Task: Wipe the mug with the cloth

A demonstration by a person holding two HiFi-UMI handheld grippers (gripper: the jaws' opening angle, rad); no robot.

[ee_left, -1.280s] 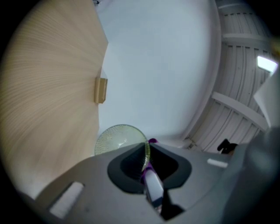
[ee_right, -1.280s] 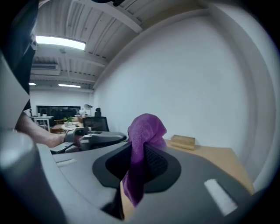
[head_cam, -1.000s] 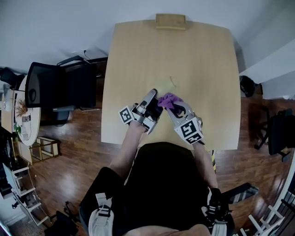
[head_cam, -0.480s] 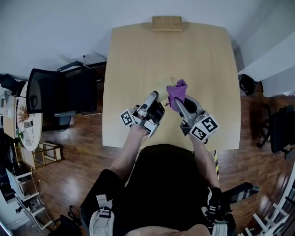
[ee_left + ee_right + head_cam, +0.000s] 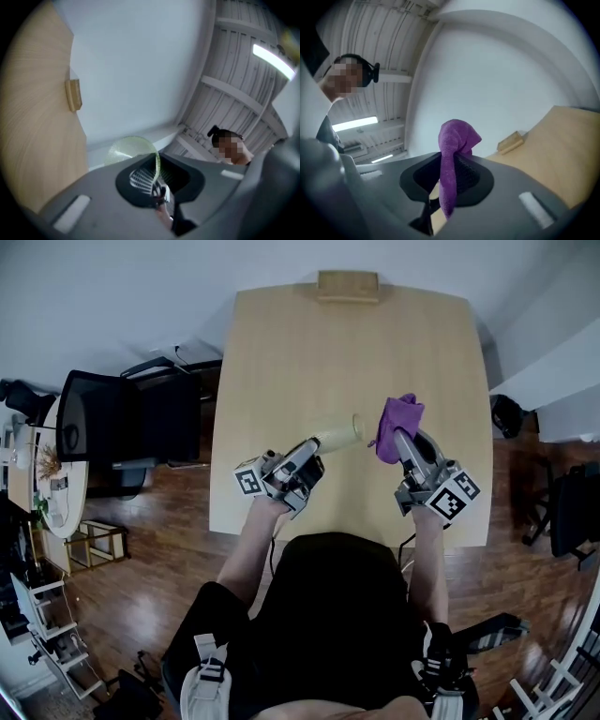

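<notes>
My left gripper (image 5: pixel 317 448) holds a pale green see-through mug (image 5: pixel 340 435) lifted above the wooden table (image 5: pixel 281 352), the mug pointing right. In the left gripper view the jaws pinch the mug's thin wall (image 5: pixel 156 168) and its round rim (image 5: pixel 133 146) shows beyond them. My right gripper (image 5: pixel 401 441) is shut on a purple cloth (image 5: pixel 398 416), which bunches up past the jaws. The cloth (image 5: pixel 454 150) stands up between the pads of the right gripper (image 5: pixel 449 180) in its own view. A small gap separates mug and cloth.
A small wooden block (image 5: pixel 348 285) lies at the table's far edge, and shows as well in the left gripper view (image 5: pixel 73 93) and the right gripper view (image 5: pixel 511 140). A black office chair (image 5: pixel 122 423) stands left of the table. The person's lap is against the near edge.
The two grippers have drawn apart. The right one carried the cloth to the right, away from the mug. The left one shifted left and the mug now shows plainly.
</notes>
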